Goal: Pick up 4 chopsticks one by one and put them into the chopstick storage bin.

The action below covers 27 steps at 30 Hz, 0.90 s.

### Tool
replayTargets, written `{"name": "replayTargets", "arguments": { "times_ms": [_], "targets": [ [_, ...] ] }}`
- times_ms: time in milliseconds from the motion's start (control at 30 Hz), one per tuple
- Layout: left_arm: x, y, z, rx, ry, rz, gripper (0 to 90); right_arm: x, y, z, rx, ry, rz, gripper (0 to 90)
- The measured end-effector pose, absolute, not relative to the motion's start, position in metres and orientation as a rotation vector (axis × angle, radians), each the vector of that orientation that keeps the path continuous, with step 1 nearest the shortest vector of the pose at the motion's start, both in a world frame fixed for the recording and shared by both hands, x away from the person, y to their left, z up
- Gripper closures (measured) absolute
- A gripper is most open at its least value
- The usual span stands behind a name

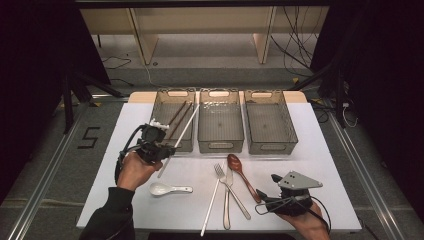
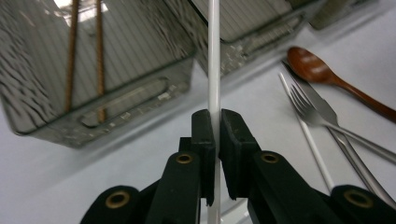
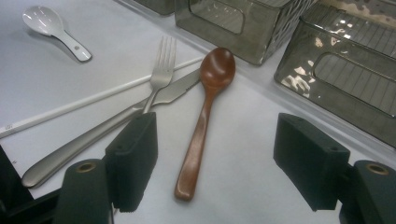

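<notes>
A white table (image 1: 320,150) stands on grey floor (image 1: 45,165) marked "5" (image 1: 89,137); beyond, pale wooden shelving legs (image 1: 145,45), trailing black cables (image 1: 295,45), dark surroundings

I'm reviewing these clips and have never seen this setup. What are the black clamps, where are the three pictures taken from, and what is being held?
A person works at a white table with a hand-held gripper in each hand. The high view looks down from above; the other two come from cameras riding on each gripper.

The left hand-held gripper is shut on a white chopstick, held near the left bin, which already holds two brown chopsticks. The right hand-held gripper is open above a wooden spoon.

Also on the table: a fork, a knife, another white chopstick, a white ceramic spoon, and two more bins, the middle bin and the right bin.
</notes>
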State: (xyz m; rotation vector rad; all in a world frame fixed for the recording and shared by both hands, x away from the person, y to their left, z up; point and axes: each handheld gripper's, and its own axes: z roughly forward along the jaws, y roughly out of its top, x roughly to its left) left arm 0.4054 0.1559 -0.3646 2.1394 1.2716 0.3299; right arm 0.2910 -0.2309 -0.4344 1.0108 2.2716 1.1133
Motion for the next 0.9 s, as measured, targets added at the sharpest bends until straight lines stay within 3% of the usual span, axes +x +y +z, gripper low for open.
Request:
{"name": "replayTargets", "arguments": {
  "times_ms": [900],
  "targets": [
    [0.486, 0.175, -0.365, 2.040, 1.365, 0.453, 83.9, 0.292, -0.232, -0.435, 1.011, 2.268, 1.119, 31.3]
  ]
}}
